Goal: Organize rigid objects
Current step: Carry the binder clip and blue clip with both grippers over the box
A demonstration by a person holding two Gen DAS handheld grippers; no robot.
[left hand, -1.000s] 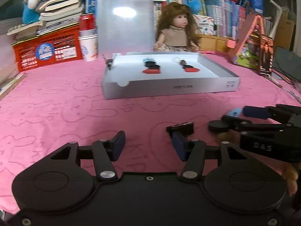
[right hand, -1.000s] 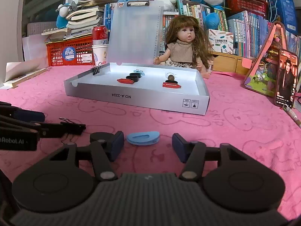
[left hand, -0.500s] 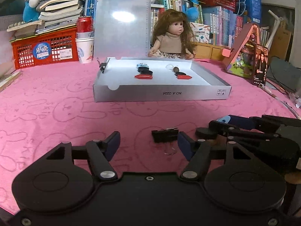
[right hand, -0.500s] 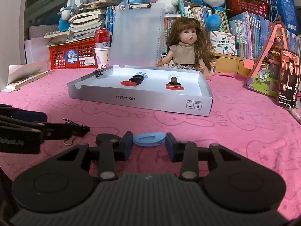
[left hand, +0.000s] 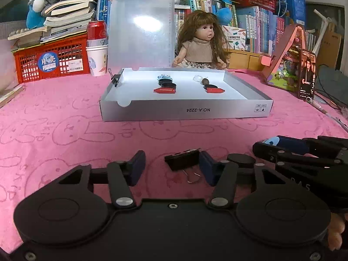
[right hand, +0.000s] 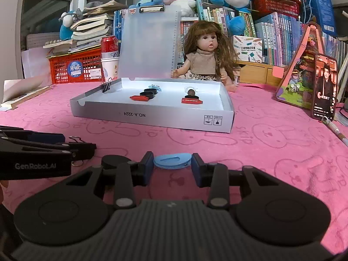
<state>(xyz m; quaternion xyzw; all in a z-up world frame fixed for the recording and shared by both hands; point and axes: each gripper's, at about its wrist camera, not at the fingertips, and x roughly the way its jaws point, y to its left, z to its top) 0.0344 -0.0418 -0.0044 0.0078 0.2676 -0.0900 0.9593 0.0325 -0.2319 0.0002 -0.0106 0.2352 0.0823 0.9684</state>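
A black binder clip (left hand: 182, 159) lies on the pink cloth between my left gripper's (left hand: 171, 167) open fingers, close to the right finger. A blue oval clip (right hand: 173, 161) lies on the cloth with my right gripper (right hand: 171, 169) shut on it, both pads touching its ends. A black round disc (right hand: 113, 160) sits just left of the right gripper; it also shows in the left wrist view (left hand: 241, 158). The grey box (left hand: 184, 111) ahead holds red clips (left hand: 164, 90), black discs and small round pieces.
A doll (left hand: 201, 43) sits behind the box beside an upright translucent clipboard (left hand: 141, 28). A red crate (left hand: 52, 61), a can on cups (left hand: 96, 50), books, a phone (left hand: 306, 74) and a cable (left hand: 330, 115) ring the cloth.
The left gripper moved so the binder clip now lies between its fingers. The right gripper's fingers closed in onto the blue clip.
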